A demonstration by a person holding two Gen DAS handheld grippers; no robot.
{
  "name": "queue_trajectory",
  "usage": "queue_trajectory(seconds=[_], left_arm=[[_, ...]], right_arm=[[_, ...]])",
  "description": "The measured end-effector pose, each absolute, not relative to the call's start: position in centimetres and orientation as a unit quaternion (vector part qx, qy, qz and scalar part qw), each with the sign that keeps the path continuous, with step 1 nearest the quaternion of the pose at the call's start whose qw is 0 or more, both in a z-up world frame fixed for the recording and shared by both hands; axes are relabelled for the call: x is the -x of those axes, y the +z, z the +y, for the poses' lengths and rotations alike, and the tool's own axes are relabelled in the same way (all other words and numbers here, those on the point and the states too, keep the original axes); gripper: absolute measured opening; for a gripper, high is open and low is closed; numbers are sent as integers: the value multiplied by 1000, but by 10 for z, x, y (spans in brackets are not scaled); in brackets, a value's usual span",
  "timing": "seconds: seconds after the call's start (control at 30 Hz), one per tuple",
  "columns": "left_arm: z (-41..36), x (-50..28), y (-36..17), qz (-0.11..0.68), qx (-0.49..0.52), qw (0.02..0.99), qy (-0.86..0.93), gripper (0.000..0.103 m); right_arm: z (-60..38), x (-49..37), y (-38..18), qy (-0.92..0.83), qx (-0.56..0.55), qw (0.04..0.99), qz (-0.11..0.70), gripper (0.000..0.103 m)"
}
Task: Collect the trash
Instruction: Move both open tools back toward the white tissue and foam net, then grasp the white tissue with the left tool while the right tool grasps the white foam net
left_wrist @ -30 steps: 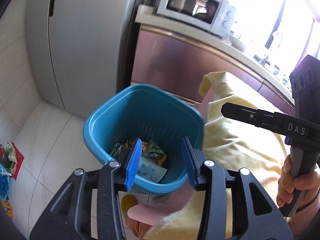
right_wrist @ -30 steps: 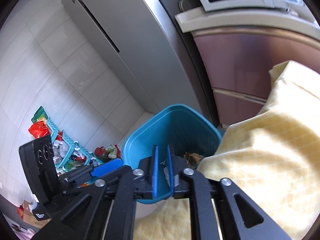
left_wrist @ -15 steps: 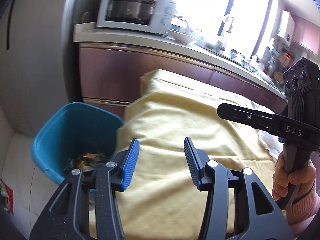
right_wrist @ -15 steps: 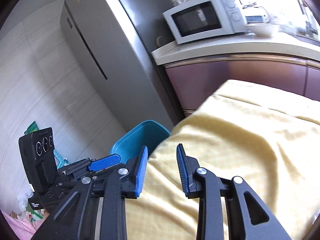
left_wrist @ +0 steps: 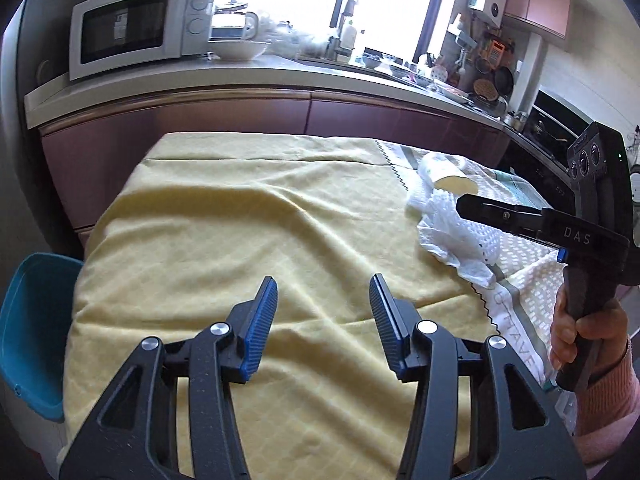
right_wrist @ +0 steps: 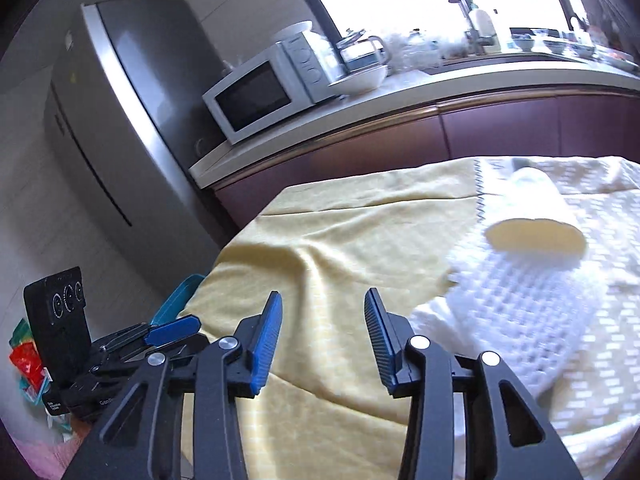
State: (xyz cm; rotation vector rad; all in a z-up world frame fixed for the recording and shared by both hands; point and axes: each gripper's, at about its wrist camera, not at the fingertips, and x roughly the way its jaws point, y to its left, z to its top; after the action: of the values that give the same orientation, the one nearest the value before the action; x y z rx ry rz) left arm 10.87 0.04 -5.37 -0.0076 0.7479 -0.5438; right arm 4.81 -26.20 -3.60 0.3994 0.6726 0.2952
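Yellow cloth now fills both my views, where a second ago the blue bin (left_wrist: pixel 28 332) and its wrappers sat right under my fingers. I have swung both hands off the bin and across the table; the bin is down to a sliver at the table's left edge. That tells me the last piece is dropped and I am on my way to the next.

My left gripper (left_wrist: pixel 323 322) is about half open and widening a little, with nothing between its jaws, only the yellow tablecloth (left_wrist: pixel 256 232) below. My right gripper (right_wrist: pixel 322 340), nearly shut a second ago, is opening too and is just as empty (its pads hang over bare cloth).

What is left to collect, I judge, lies ahead to the right: a crumpled white bag or wrapping (left_wrist: pixel 456 236) beside a pale flattened cup (right_wrist: pixel 536 236), both on the white patterned cloth (right_wrist: pixel 600 344). In the right wrist view they are blurred, so I cannot tell whether cup and wrapping are one item or two. My right gripper is the nearer; it should approach the crumpled edge with its jaws wide.
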Motion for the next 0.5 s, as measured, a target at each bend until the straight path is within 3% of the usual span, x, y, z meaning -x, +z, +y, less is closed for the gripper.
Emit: queue_trajectory(seconds=[0.2,0.37,0.5], left_arm=[[-51,-118,-59,371,-21,879,-300,51],[-92,-127,-64,386,-25,863,-325,52],[-116,-136,-70,403,-26,849,-341,53]], right_arm=[[-323,-30,-51,71,-233,915,322,45],[-350,-25,-66,40,-260,908,327,64],[-366,-27,-79,46,-285,896,337,66]])
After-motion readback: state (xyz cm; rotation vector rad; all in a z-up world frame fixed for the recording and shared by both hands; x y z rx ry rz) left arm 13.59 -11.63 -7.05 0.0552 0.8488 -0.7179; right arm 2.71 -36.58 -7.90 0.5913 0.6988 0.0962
